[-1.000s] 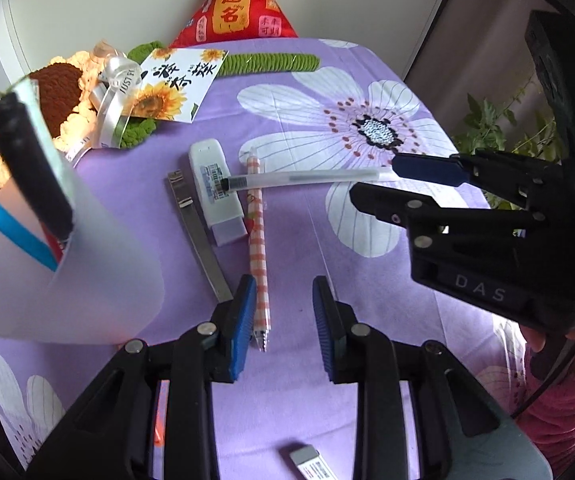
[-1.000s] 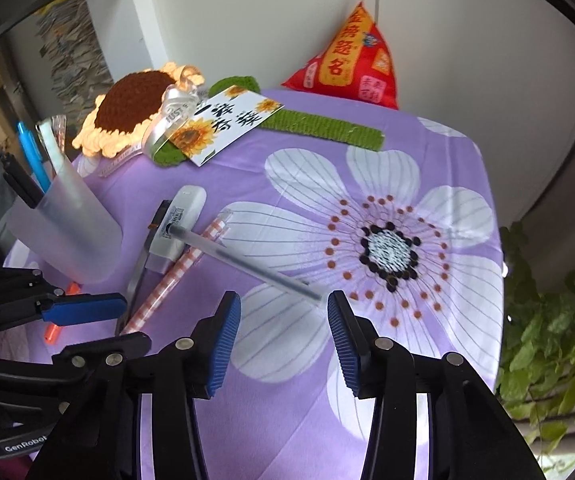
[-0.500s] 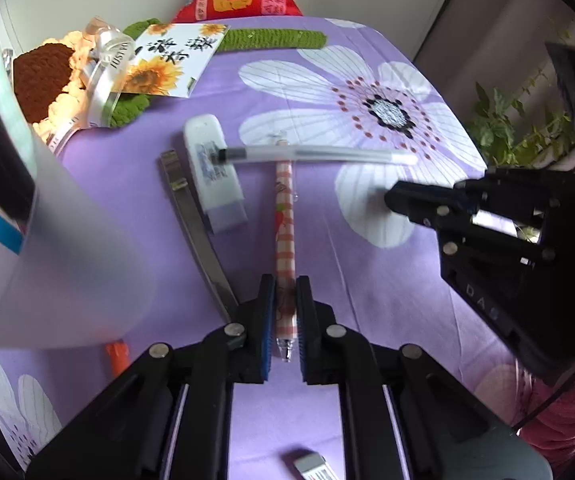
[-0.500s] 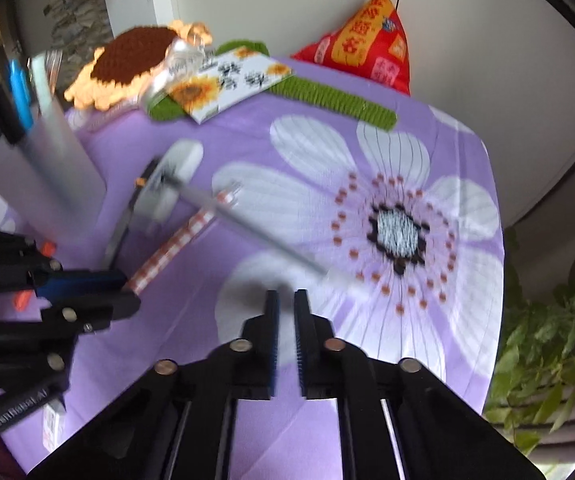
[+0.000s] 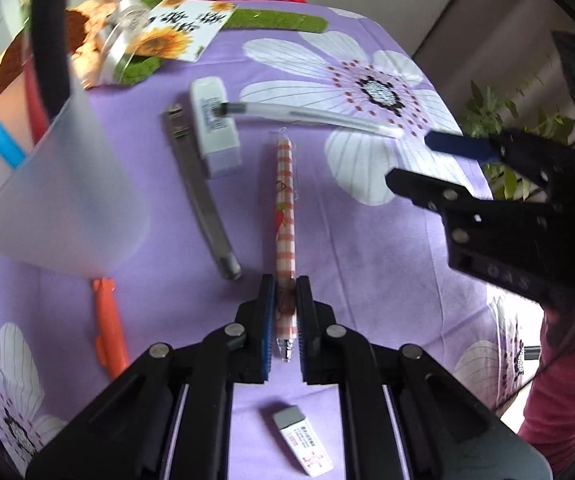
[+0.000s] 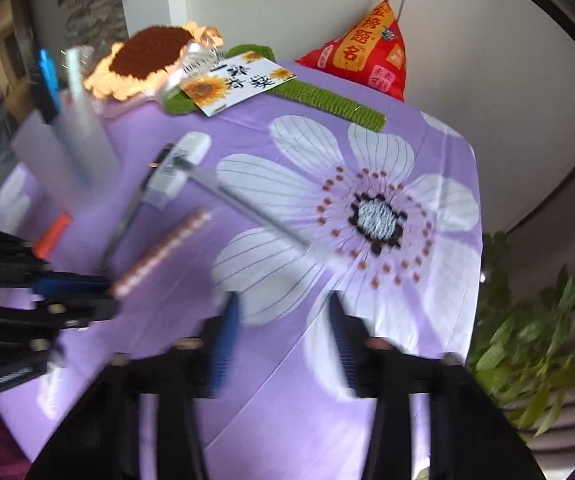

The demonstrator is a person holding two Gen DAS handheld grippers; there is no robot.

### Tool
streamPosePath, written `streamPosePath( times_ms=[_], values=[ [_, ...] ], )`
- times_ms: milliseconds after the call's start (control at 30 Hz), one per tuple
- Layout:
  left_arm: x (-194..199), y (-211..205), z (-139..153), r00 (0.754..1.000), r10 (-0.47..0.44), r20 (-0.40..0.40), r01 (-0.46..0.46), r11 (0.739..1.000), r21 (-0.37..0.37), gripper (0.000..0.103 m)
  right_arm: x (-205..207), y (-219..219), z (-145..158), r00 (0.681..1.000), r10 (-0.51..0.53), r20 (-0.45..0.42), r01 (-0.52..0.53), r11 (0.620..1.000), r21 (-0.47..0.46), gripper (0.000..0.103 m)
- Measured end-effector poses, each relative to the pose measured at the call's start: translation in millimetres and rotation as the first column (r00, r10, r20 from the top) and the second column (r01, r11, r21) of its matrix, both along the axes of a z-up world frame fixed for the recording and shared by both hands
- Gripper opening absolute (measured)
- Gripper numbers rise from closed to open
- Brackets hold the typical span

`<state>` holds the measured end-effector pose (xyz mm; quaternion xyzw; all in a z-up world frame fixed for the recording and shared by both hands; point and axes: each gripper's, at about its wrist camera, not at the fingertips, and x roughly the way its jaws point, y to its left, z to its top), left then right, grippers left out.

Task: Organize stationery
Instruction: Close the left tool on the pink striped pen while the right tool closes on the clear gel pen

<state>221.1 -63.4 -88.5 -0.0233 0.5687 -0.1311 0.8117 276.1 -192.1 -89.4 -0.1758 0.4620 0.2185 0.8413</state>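
Left wrist: left gripper (image 5: 286, 316) clamped on checked pen (image 5: 286, 216), long axis straight ahead toward table's far edge, cup (image 5: 59, 184) left | Right wrist: right gripper (image 6: 283, 332) wide, empty, clear pen (image 6: 247, 204) ahead, diagonal.

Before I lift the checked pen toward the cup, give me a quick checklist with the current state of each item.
1. Left gripper shut on the checked pen: ok, the pads flank it near the tip end.
2. Pen free of neighbours: ok, it lies apart from the grey clip and the clear pen.
3. Right gripper out of the lift path: ok, open and holding nothing, off to the pen's right.
4. Frosted cup upright: ok, standing left of the pen.
5. Room left in the cup: cannot tell, its opening is out of view.
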Motion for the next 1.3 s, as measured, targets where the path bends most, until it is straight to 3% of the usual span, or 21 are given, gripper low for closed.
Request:
streamPosePath(
  times_ms=[200, 333, 367, 400, 467, 767, 867, 1033, 1133, 1300],
  values=[
    [2.7, -2.4, 0.9, 1.0, 0.003, 0.011, -0.003, 1.0, 0.018, 0.008, 19.7, 24.5, 2.6, 0.993, 0.113, 0.016, -0.112, 0.992, -0.051, 0.054],
    [6.3, -1.0, 0.8, 1.0, 0.003, 0.014, -0.003, 1.0, 0.011, 0.008, 38.2, 36.7, -9.4, 0.989, 0.143, -0.043, -0.146, 0.985, -0.088, 0.053],
    [7.2, -0.1, 0.8, 1.0, 0.006, 0.014, -0.006, 1.0, 0.009, 0.008, 40.2, 35.0, -9.8, 0.989, 0.142, -0.046, -0.145, 0.988, -0.062, 0.048],
    [8.0, 0.6, 0.9, 1.0, 0.009, 0.015, -0.009, 1.0, 0.006, 0.008, 42.0, 33.0, -10.1, 0.989, 0.136, -0.065, -0.139, 0.989, -0.043, 0.029],
    [9.3, 0.6, 1.1, 1.0, 0.011, 0.015, -0.011, 1.0, 0.008, 0.008, 41.0, 28.0, -10.0, 0.991, 0.094, -0.097, -0.096, 0.995, -0.026, 0.01],
    [-4.3, -8.6, 0.0, 0.999, -0.046, -0.01, 0.046, 0.999, 0.013, 0.008, -49.4, -8.5, -12.9, 0.969, -0.058, -0.242, 0.07, 0.997, 0.043, 0.01],
    [-9.1, -10.2, -0.2, 0.998, -0.057, -0.028, 0.057, 0.998, 0.004, 0.008, -67.6, -17.1, -13.3, 0.964, -0.094, -0.247, 0.114, 0.991, 0.067, 0.01],
    [-8.4, -0.1, 12.0, 1.0, -0.013, 0.008, 0.013, 1.0, -0.003, 0.008, -64.8, -34.4, 1.1, 0.965, -0.197, -0.173, 0.218, 0.97, 0.109, 0.01],
    [-6.1, -0.2, 19.9, 0.999, -0.011, 0.031, 0.012, 1.0, -0.007, 0.008, -56.0, -29.0, 5.1, 0.975, -0.186, -0.119, 0.199, 0.974, 0.108, 0.01],
    [8.5, -18.5, 16.8, 0.999, -0.037, 0.029, 0.036, 0.999, 0.017, 0.013, -31.0, -16.1, -5.0, 0.977, -0.163, -0.134, 0.173, 0.983, 0.068, 0.01]
  ],
)
